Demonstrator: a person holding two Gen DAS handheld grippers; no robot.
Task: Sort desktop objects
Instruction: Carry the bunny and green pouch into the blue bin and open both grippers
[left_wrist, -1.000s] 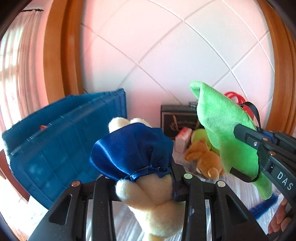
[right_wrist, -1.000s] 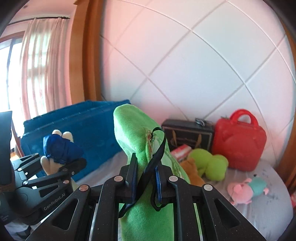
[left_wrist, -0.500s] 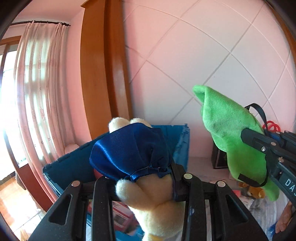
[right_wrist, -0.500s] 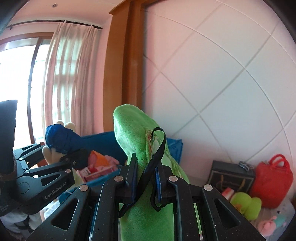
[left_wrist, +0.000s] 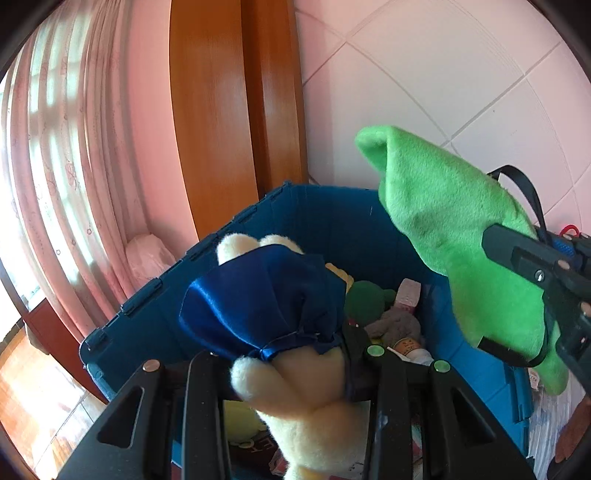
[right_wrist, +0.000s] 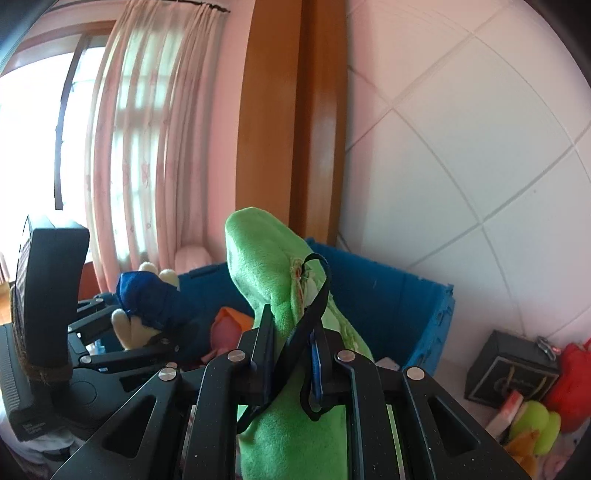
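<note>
Left gripper (left_wrist: 284, 365): clamped on cream plush in blue dress (left_wrist: 266, 306), above blue crate (left_wrist: 147, 295).
Right gripper (right_wrist: 293, 350): clamped on green plush (right_wrist: 273, 266) beside it.
Crate contents: dark green toy (left_wrist: 369, 299), grey toy (left_wrist: 395, 325).
Beyond: black box (right_wrist: 511, 365), red bag (right_wrist: 570, 365).

Two grippers are seen, one (left_wrist: 288, 363) closed on a cream plush (left_wrist: 310, 417) in a blue skirt, the other (right_wrist: 295, 347) closed on a green plush (right_wrist: 295, 424). One blue crate (left_wrist: 332, 218) is counted, with several toys inside, their number unclear. One dark box (right_wrist: 511, 373), one red bag (right_wrist: 570, 373) and one lime plush (right_wrist: 535, 419) are counted beside it.
</note>
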